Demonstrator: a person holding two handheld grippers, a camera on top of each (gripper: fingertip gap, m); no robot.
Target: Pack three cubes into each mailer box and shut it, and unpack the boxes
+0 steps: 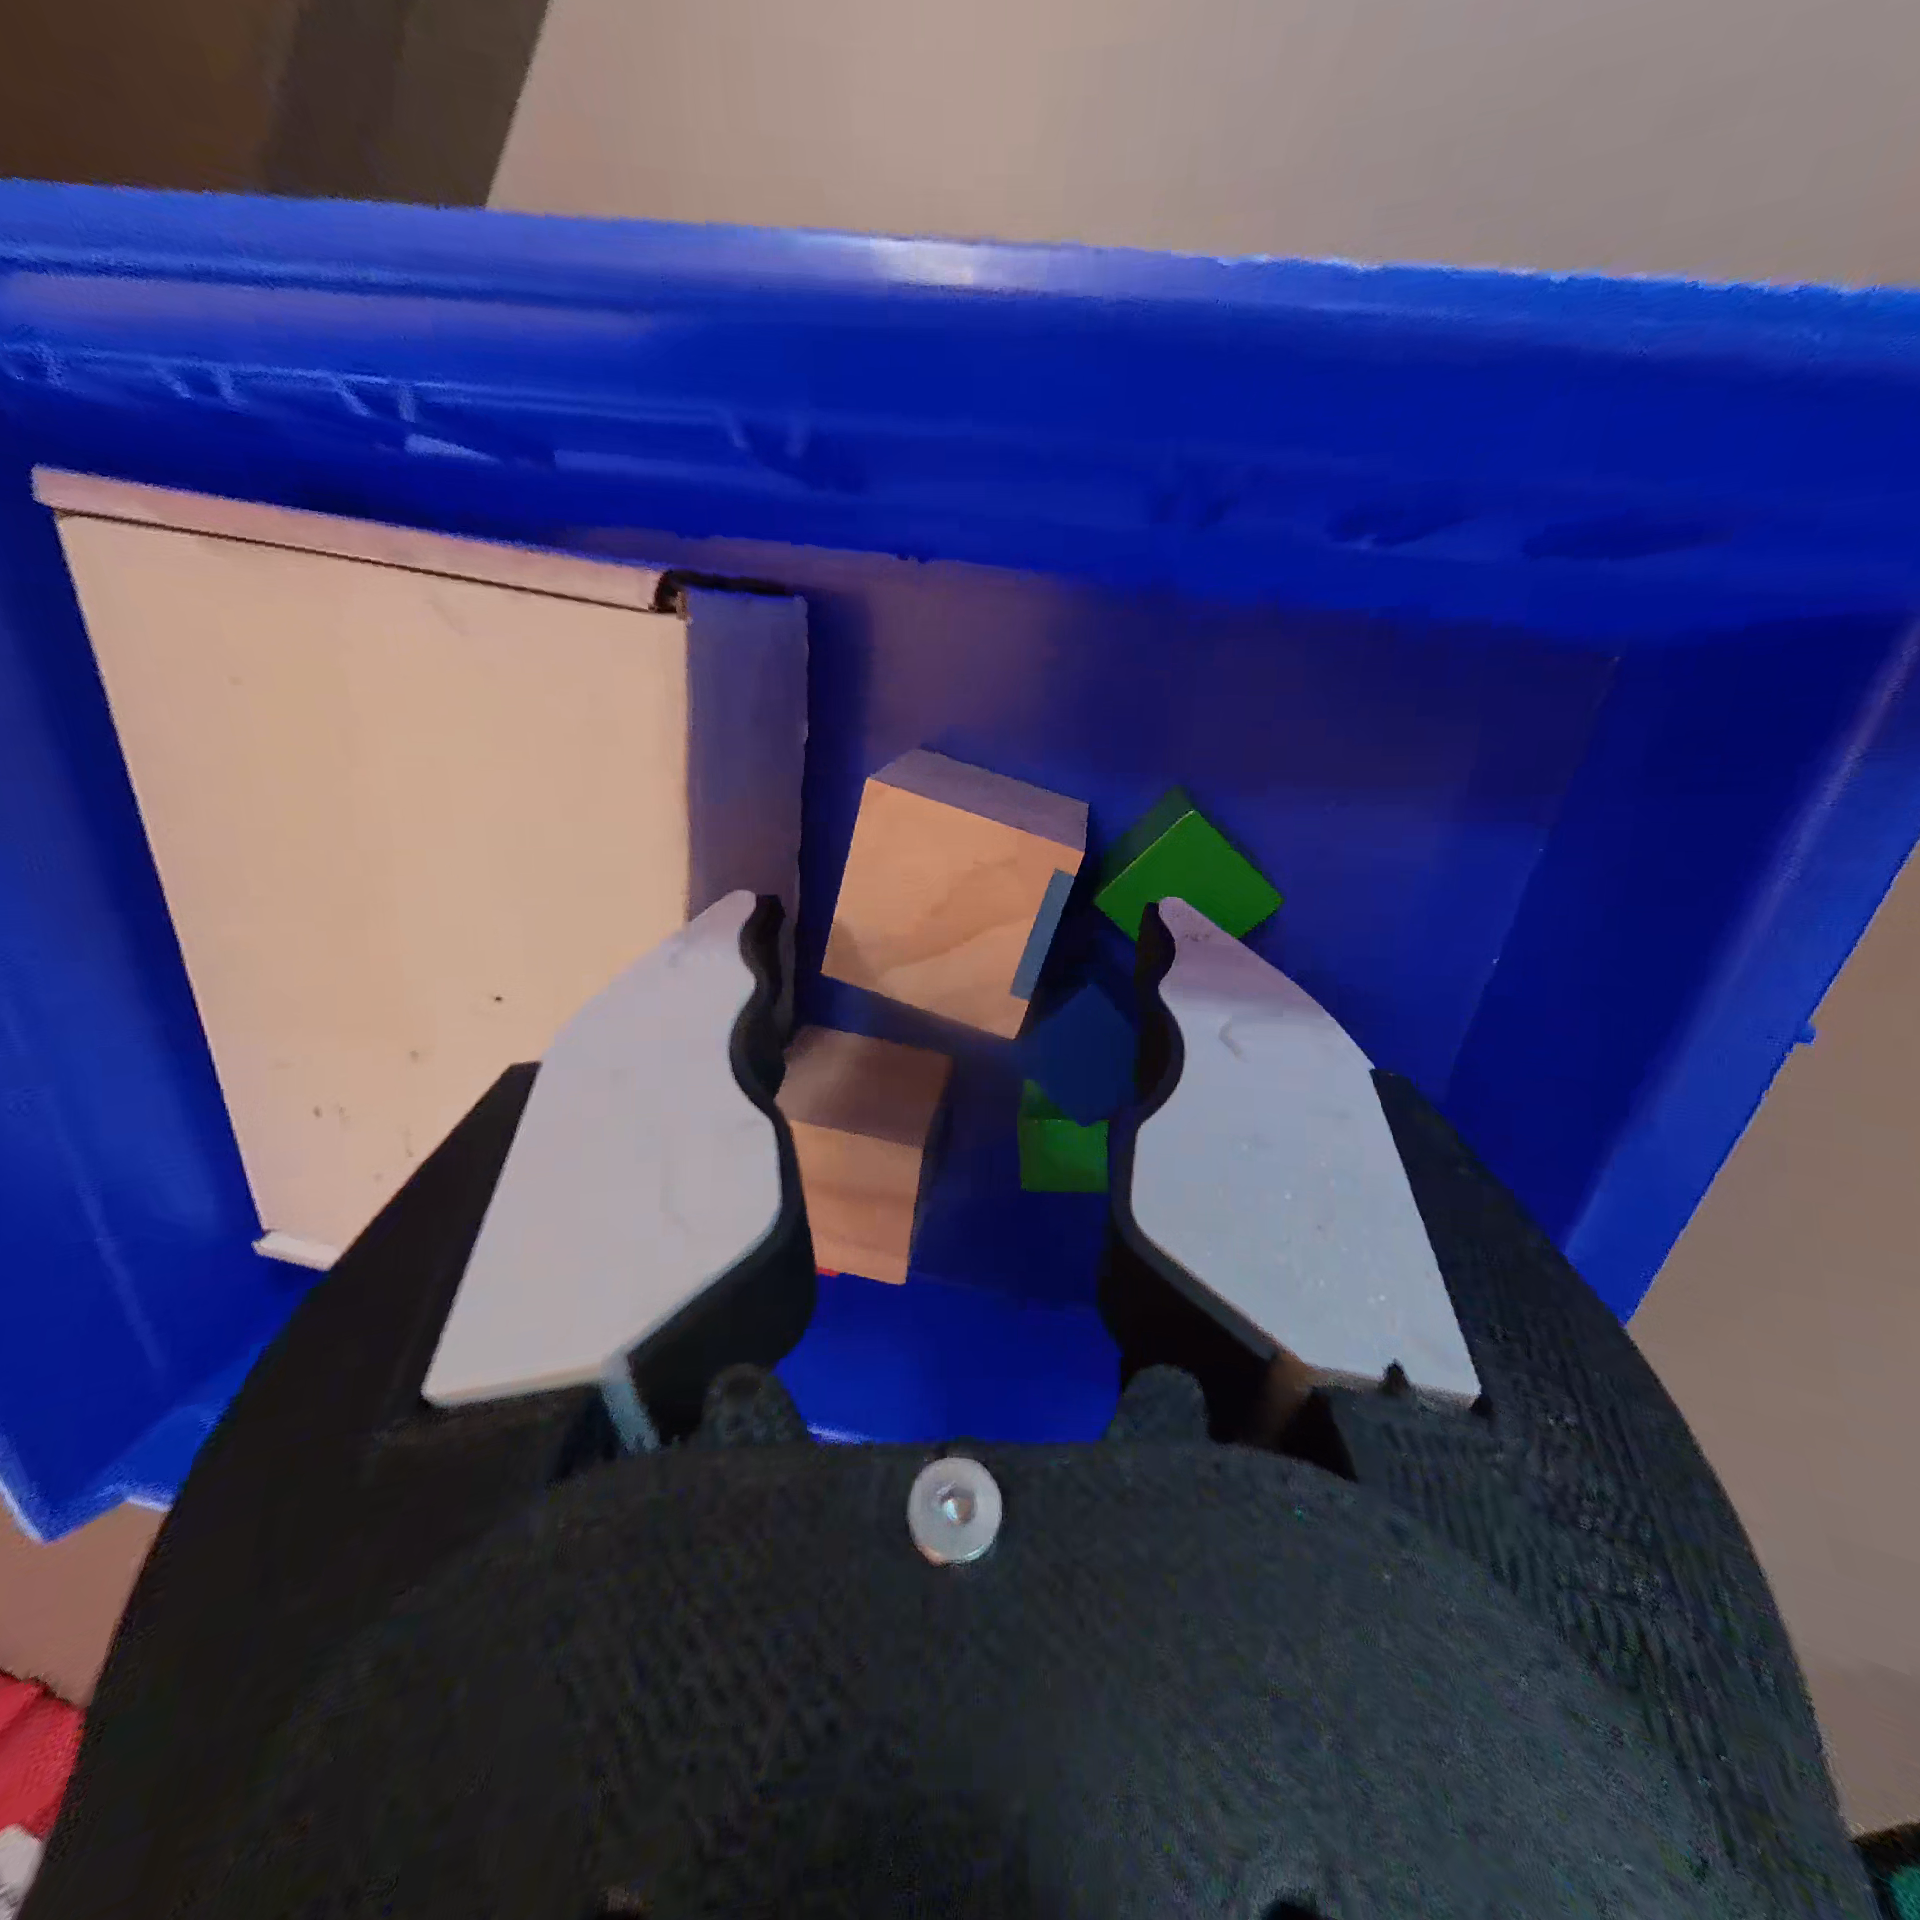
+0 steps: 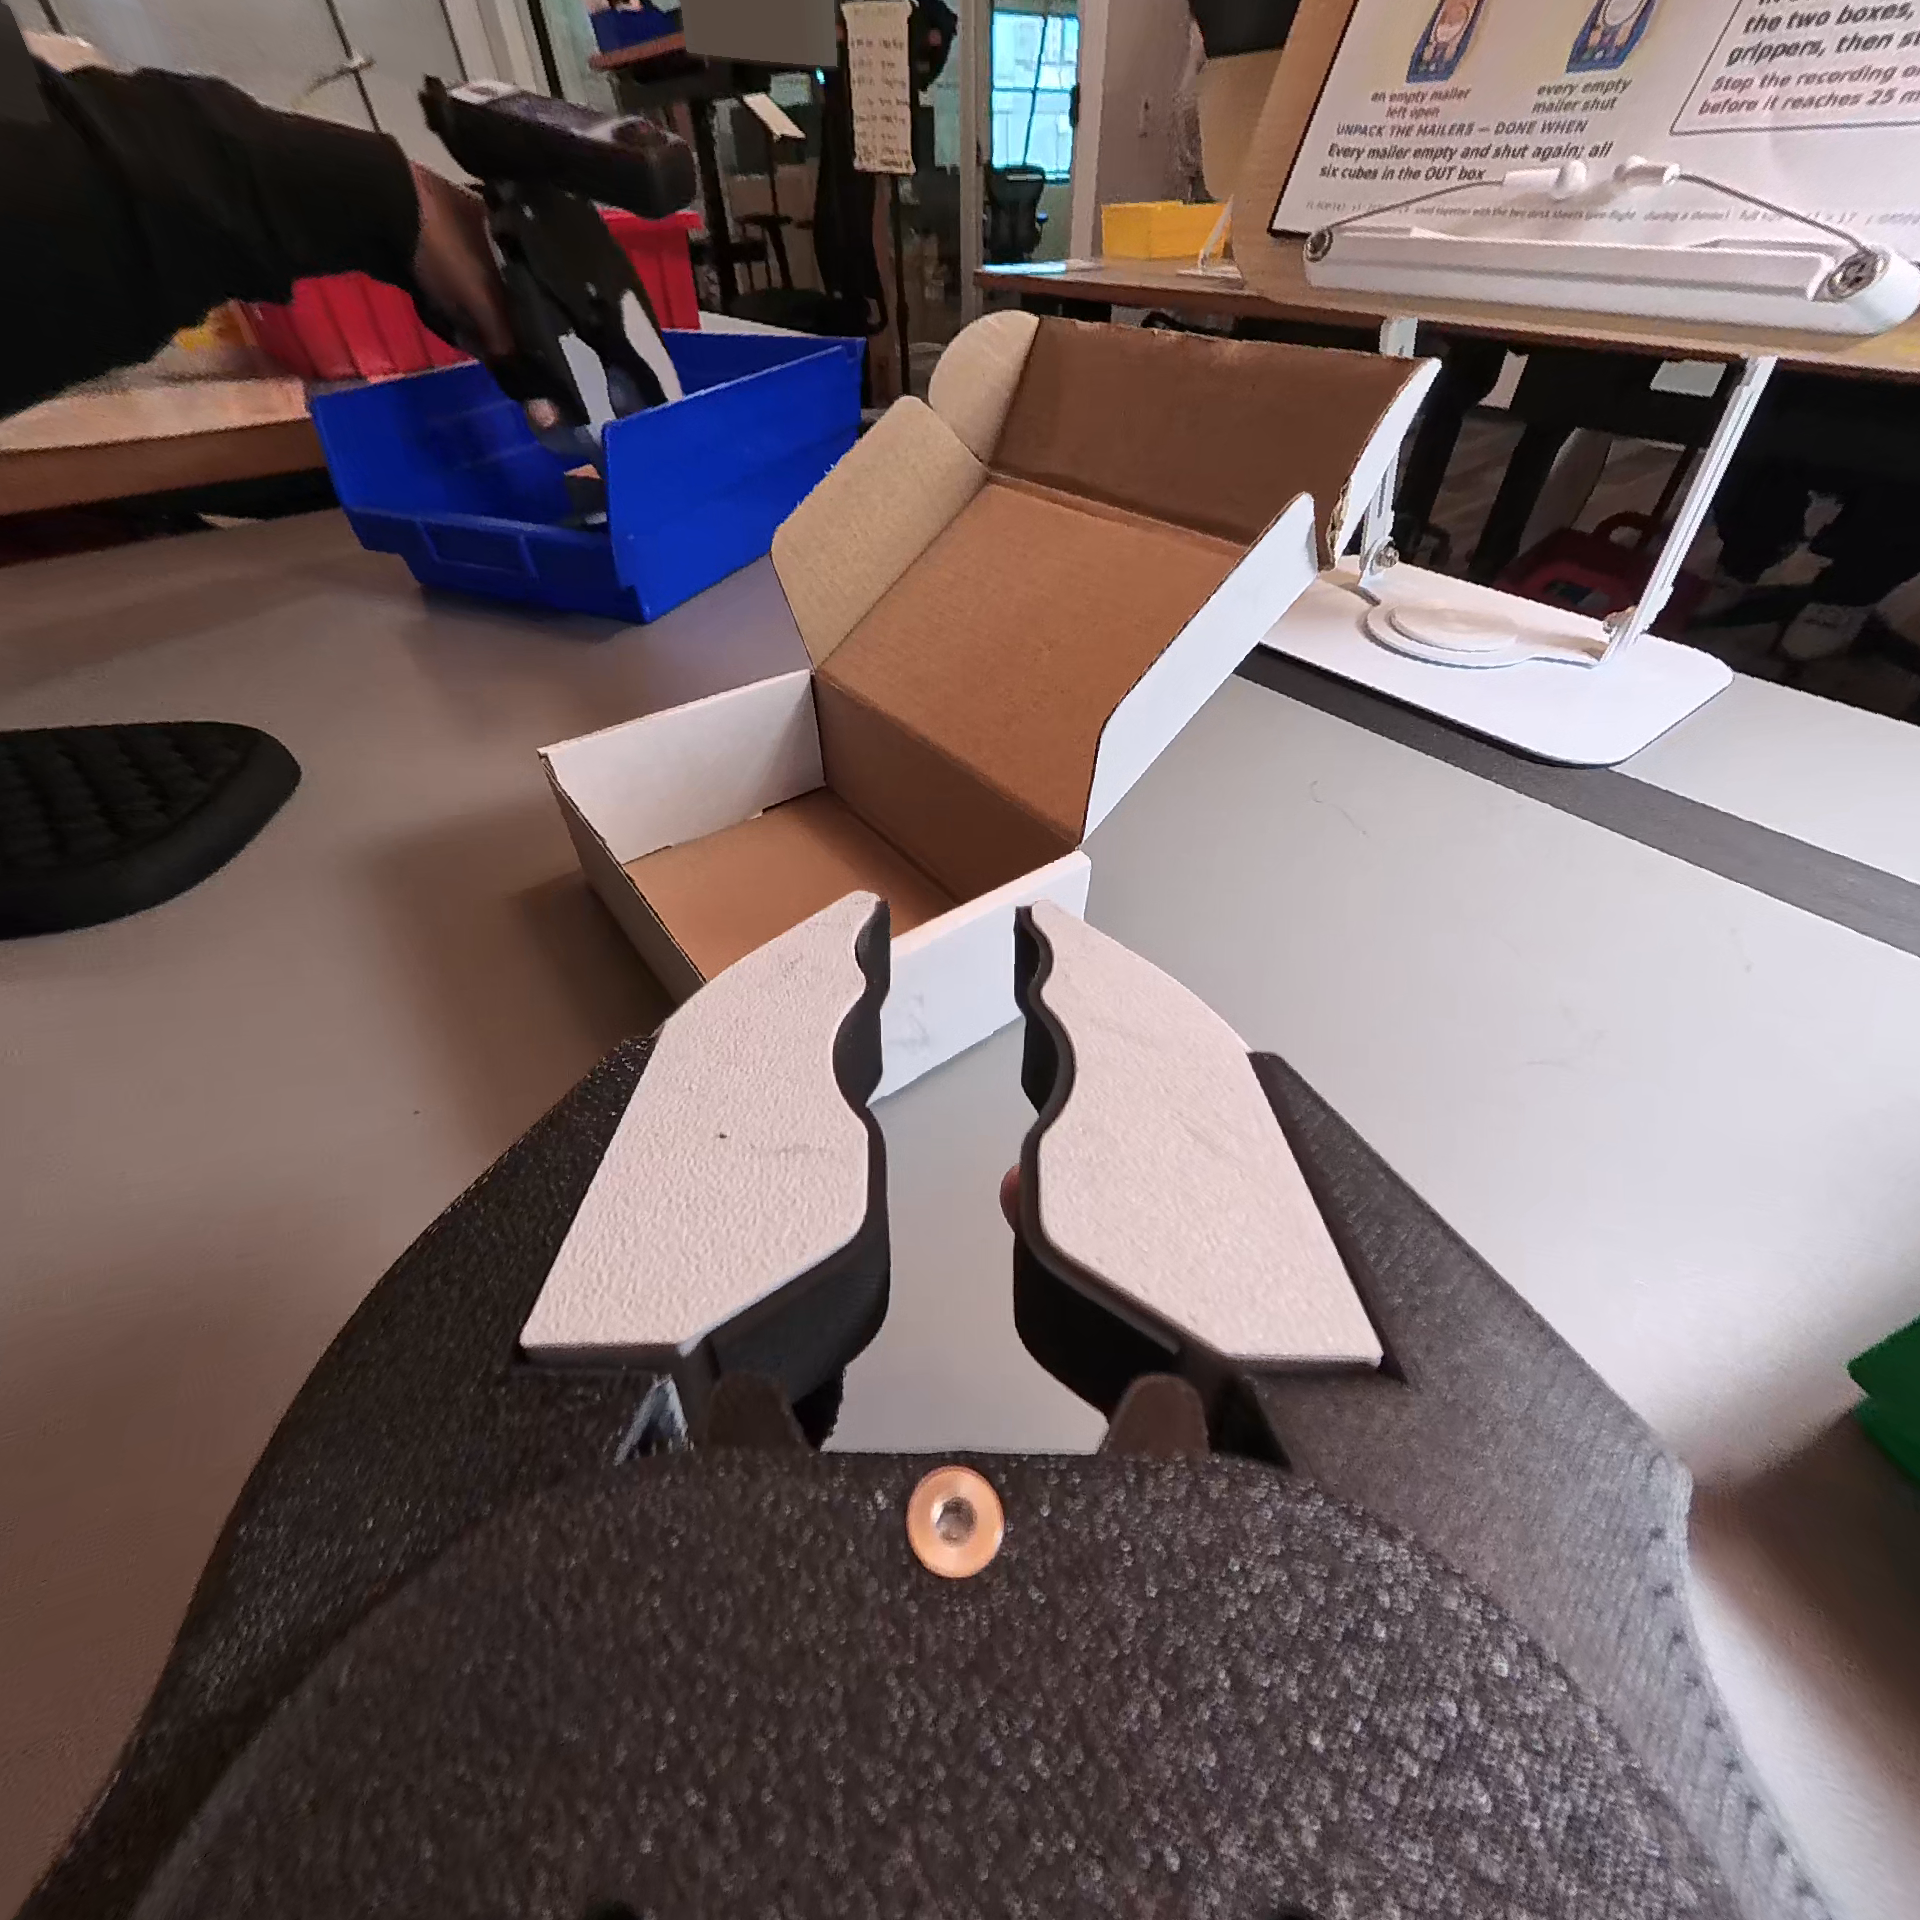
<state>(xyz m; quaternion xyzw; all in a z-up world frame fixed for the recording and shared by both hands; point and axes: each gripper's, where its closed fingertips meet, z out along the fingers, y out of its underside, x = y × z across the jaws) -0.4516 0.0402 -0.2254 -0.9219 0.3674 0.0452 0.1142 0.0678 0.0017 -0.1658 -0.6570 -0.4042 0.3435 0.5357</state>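
Here, left hand-held gripper (image 1: 951, 914) released over cubes (image 1: 951, 894) | right hand-held gripper (image 2: 951, 914) released, mailer box (image 2: 727, 769) empty

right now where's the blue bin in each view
Left wrist view: the blue bin fills most of the frame, cubes and a shut mailer box inside, seen from above.
Right wrist view: upper left, on the table behind the open mailer box.
Shared landmark: the left gripper, reaching into the bin in both.

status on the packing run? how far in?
Early. Done: one mailer box stands open, empty. In hand: left tool, open, reaches into the blue bin over the wooden cubes; nothing gripped. Right tool idles, open. Left: all packing, closing.
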